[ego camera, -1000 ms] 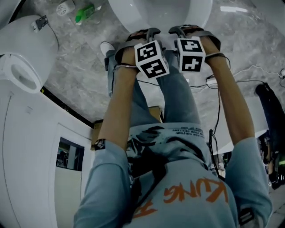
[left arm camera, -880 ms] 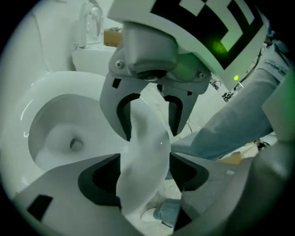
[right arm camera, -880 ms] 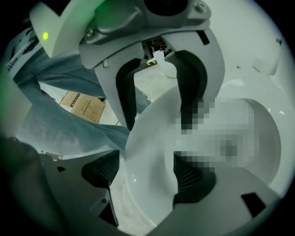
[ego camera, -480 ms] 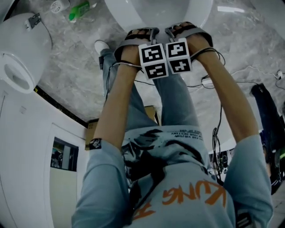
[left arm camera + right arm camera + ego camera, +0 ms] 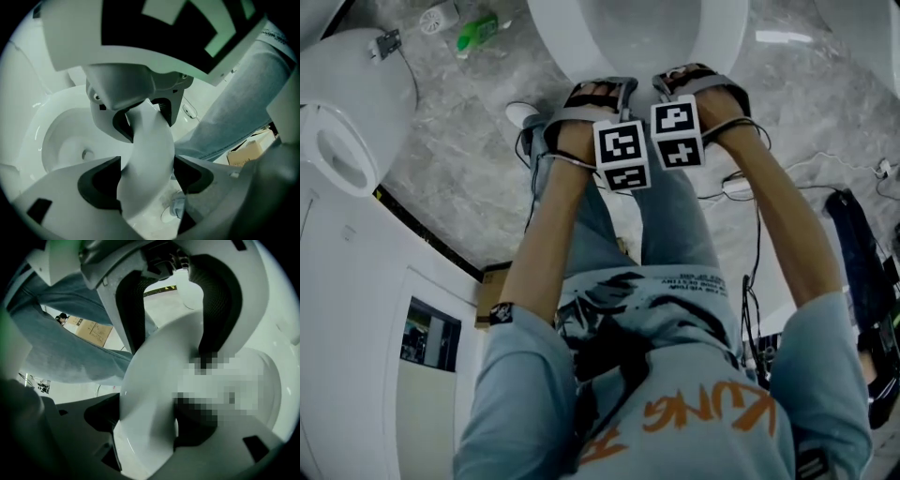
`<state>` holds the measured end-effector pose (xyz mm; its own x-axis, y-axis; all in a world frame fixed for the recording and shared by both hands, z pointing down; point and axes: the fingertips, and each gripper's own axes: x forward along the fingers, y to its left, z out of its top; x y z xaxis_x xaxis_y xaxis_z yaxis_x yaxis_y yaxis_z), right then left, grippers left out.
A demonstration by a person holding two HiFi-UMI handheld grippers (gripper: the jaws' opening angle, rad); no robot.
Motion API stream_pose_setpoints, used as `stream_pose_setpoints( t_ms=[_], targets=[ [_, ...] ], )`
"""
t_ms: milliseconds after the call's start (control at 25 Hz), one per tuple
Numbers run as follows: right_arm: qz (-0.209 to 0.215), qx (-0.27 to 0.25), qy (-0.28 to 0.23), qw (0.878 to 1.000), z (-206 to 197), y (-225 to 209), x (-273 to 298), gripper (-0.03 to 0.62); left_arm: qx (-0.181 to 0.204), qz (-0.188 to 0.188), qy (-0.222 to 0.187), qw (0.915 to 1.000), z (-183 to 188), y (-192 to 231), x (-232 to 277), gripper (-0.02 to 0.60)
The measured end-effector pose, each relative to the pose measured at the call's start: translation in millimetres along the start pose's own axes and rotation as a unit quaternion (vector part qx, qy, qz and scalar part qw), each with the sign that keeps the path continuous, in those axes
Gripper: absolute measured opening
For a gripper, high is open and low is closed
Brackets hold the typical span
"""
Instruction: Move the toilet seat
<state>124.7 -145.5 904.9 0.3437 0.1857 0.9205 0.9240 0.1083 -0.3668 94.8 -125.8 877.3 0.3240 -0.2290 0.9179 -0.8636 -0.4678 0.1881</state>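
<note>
The white toilet seat (image 5: pixel 628 56) lies at the top of the head view, and both grippers reach its front edge side by side. My left gripper (image 5: pixel 602 92) has the seat's rim (image 5: pixel 145 159) running between its jaws, which stand wide around it. My right gripper (image 5: pixel 694 77) also straddles the rim (image 5: pixel 150 394). Its jaws are closing and its dark pads (image 5: pixel 206 333) lie against the seat. The bowl (image 5: pixel 70 140) shows beyond the left jaws. The two marker cubes (image 5: pixel 622 155) nearly touch.
A second white toilet (image 5: pixel 342 141) stands at the left on the marble floor. A green bottle (image 5: pixel 478 31) lies near it. Cables (image 5: pixel 741 183) trail on the floor at the right, beside a dark bag (image 5: pixel 862 234). A cardboard box (image 5: pixel 492 295) sits by the person's legs.
The two grippers have drawn closer together at the seat's front edge, so their marker cubes now sit almost side by side. They stay on the rim.
</note>
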Motion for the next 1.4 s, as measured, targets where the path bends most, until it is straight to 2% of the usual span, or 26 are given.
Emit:
stream_pose_setpoints(
  t_ms=[200,400,480,600,680,880,1000,1160,1400],
  targets=[
    [0.039,0.004,-0.026,0.999,4.7,11.1,-42.3,0.342,0.078,0.037,0.006,0.9962,5.5,-4.3,-33.1,0.342],
    [0.093,0.011,-0.042,0.995,10.6,27.7,-88.3,0.342,0.127,0.089,0.021,0.9877,14.9,-4.9,-65.0,0.342],
    [0.11,0.015,-0.048,0.993,13.2,31.2,-107.4,0.342,0.116,0.098,0.017,0.9883,18.7,-1.8,-82.9,0.341],
    [0.121,0.024,-0.064,0.99,15.1,30.3,-135.9,0.342,0.073,0.105,0.006,0.9917,22.9,8.7,-111.0,0.337],
    [0.118,0.034,-0.072,0.99,15.7,28.5,-151.3,0.342,0.066,0.128,0.002,0.9896,28.2,18.6,-126.5,0.324],
    [0.08,0.073,-0.091,0.99,22.7,16.5,-179.6,0.344,0.071,0.143,0.005,0.9872,34.8,33.1,-158.7,0.287],
    [0.042,0.103,-0.093,0.989,25.7,14.4,-195.7,0.351,0.074,0.145,0.015,0.9865,37.1,32.9,-175.4,0.265],
    [-0.045,0.126,-0.09,0.987,25.1,-0.2,-223.7,0.344,0.072,0.156,0.011,0.9852,48.0,44.5,-209.8,0.235],
    [-0.175,0.163,-0.114,0.964,16.4,-23.3,-283.7,0.295,0.092,0.191,0.018,0.9772,64.7,71.2,-256.8,0.218]
  ],
)
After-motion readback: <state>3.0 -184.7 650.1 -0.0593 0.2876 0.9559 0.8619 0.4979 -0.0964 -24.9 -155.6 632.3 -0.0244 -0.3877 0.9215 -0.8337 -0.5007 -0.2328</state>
